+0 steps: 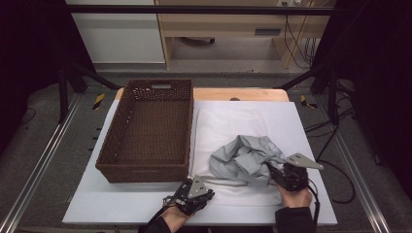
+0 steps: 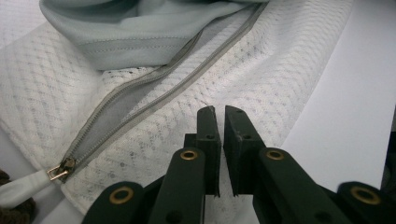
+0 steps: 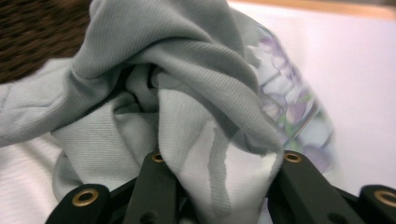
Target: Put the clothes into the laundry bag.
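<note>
Your right claw (image 1: 273, 175) pinches the grey garment (image 1: 245, 158) (crumpled) — your left claw (image 2: 219, 122), pressed nearly together, grips nothing over the mesh bag (image 2: 196, 98).

The tips of the right claw (image 3: 219, 186) are hidden under the grey garment (image 3: 187, 93), so its grip cannot be read there. A purple print (image 3: 289, 116) on the cloth is blurred beyond recognition. In the left claw view, the garment is cut off by the top edge, and the zipper (image 2: 140, 100) of the white mesh bag (image 2: 243, 70) is lost beneath it.
</note>
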A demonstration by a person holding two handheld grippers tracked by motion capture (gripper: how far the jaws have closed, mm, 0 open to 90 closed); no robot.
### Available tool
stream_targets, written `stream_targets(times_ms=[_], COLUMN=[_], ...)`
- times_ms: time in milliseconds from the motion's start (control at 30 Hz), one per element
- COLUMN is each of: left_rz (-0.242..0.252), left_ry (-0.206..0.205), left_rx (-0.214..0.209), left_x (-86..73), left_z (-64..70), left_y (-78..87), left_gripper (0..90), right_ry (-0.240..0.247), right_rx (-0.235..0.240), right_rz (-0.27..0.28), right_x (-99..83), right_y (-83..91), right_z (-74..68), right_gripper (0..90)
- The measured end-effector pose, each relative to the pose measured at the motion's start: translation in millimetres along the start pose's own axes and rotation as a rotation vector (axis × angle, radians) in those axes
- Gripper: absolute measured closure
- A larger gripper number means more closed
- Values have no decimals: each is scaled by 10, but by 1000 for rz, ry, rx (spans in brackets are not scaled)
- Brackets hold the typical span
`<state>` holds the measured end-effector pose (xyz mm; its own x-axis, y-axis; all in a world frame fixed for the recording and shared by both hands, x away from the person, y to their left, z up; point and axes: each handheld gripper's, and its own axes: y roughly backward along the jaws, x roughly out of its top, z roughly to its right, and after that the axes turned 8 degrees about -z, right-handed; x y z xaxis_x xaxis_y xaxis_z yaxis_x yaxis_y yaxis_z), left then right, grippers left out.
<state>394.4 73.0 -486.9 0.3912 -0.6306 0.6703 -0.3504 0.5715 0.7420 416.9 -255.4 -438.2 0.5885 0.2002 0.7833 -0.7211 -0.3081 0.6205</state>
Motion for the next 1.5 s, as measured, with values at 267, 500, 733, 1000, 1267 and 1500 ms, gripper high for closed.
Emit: stream_targets(times_ms=[267, 500, 733, 1000, 1267, 1500], left_rz=[-8, -11, -17, -28, -29, -30], left_ry=[8, 13, 10, -1, -21, -4], left_rx=[4, 19, 35, 54, 63, 47], left_x=[14, 18, 21, 37, 34, 31], left_z=[5, 7, 29, 55, 64, 54], left_y=[0, 0, -2, -4, -3, 4], left_gripper=[828, 865, 873, 872, 872, 870], right_ry=[-14, -44, -15, 82, 71, 71], right_rx=[-119, -93, -10, 121, 49, 24], right_rz=[-68, -74, 43, 44, -123, -151], right_x=[-214, -234, 11, 197, -57, -107], right_y=[-54, -73, 357, 143, -399, -434], right_z=[298, 352, 208, -347, -325, -273], right_gripper=[701, 591, 372, 338, 423, 715])
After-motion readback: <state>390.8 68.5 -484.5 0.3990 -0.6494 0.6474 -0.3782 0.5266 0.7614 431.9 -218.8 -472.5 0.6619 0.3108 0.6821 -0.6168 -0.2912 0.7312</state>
